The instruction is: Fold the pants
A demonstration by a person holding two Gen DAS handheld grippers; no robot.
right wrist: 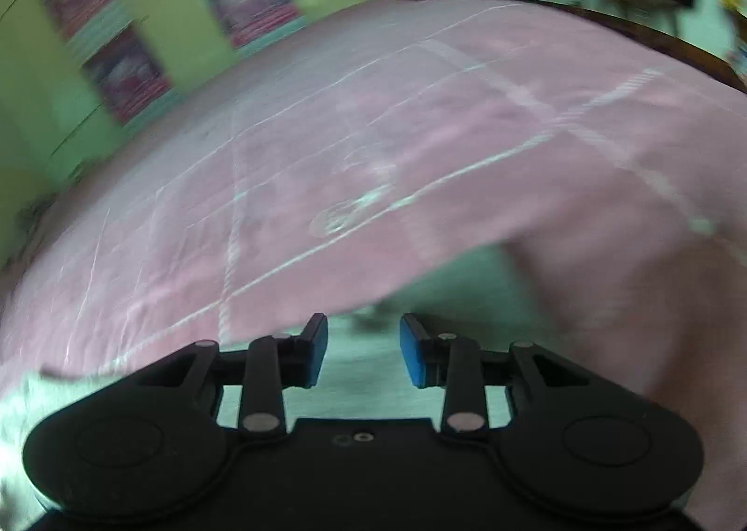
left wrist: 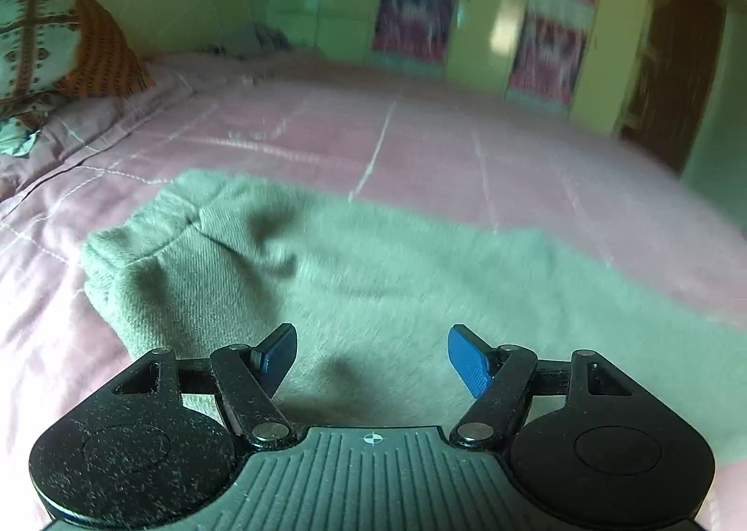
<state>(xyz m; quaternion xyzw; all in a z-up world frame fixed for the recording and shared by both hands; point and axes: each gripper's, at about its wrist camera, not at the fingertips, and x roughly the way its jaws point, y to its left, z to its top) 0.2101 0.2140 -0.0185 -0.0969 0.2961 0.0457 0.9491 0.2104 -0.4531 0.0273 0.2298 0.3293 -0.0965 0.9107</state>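
Pale green pants (left wrist: pixel 327 269) lie flat on the pink bedspread (left wrist: pixel 420 134), their gathered waistband at the left end (left wrist: pixel 135 241). My left gripper (left wrist: pixel 372 346) hovers just above the middle of the pants, jaws wide open and empty. In the right wrist view, which is motion-blurred, a strip of the pants (right wrist: pixel 448 293) shows under and ahead of my right gripper (right wrist: pixel 363 344), which is open and empty. The rest of the pants is hidden below that gripper's body.
A patterned teal and orange pillow (left wrist: pixel 51 50) lies at the bed's far left corner. A green wardrobe with patterned panels (left wrist: pixel 546 27) stands beyond the bed. A dark wooden bed frame edge (right wrist: pixel 653 36) and furniture show at the far right.
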